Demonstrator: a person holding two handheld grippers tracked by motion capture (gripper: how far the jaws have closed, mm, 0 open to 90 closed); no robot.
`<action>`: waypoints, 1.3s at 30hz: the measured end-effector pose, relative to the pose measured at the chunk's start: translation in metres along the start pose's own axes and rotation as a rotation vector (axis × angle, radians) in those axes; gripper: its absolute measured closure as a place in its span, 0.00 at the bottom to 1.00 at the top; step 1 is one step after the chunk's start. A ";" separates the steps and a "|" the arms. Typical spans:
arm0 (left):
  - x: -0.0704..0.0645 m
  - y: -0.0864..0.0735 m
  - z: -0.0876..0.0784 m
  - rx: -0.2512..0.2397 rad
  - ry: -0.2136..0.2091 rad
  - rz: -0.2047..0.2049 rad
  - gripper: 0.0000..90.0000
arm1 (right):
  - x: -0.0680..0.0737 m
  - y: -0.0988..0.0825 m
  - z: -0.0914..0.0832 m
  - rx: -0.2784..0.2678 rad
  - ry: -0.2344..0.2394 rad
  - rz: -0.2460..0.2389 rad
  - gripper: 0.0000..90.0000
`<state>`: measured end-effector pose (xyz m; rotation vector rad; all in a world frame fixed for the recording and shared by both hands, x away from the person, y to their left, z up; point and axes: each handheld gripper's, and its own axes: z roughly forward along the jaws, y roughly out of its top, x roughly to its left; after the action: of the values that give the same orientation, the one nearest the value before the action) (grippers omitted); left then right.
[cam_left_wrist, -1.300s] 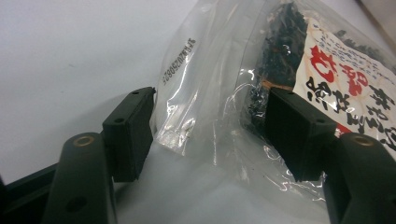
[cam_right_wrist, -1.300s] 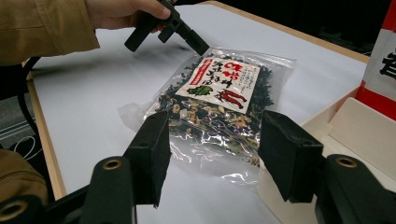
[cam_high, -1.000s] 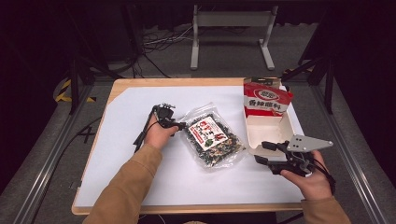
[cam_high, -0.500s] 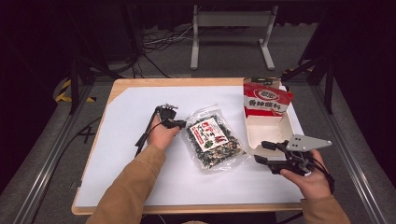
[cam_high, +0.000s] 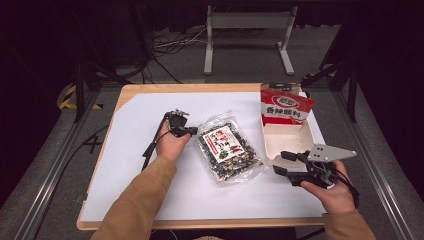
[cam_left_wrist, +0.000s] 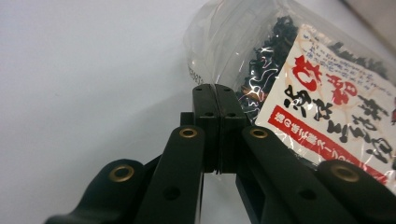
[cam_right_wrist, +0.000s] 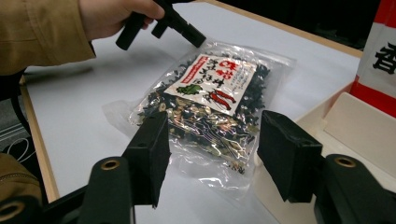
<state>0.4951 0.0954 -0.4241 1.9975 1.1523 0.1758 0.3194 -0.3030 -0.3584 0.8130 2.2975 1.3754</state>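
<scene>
Clear bag (cam_left_wrist: 219, 51) edge pinched (close view)

Looked forward and down over the whole desk (cam_high: 150, 107) from above. Rode close behind each gripper's jaws, low over the surface. Shared the clear snack bag (cam_high: 229, 148) throughout.

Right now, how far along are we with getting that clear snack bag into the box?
Early stage. Done: the left gripper has just closed, pinching the corner of the clear snack bag. In hand: the bag lies flat on the table. Left: lifting it into the open box; the right gripper waits open.
</scene>
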 end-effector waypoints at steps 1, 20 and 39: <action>0.000 0.001 -0.005 -0.015 -0.006 0.001 1.00 | 0.000 0.000 0.000 0.005 -0.004 0.003 0.50; -0.029 0.019 -0.076 -0.194 -0.027 0.170 1.00 | 0.014 0.016 0.005 0.035 -0.016 0.006 0.54; -0.090 0.021 -0.142 -0.379 -0.063 0.388 1.00 | 0.014 0.023 0.021 0.048 -0.001 -0.004 0.52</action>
<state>0.3896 0.1011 -0.2919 1.8458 0.6245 0.4877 0.3273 -0.2716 -0.3480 0.8229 2.3384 1.3234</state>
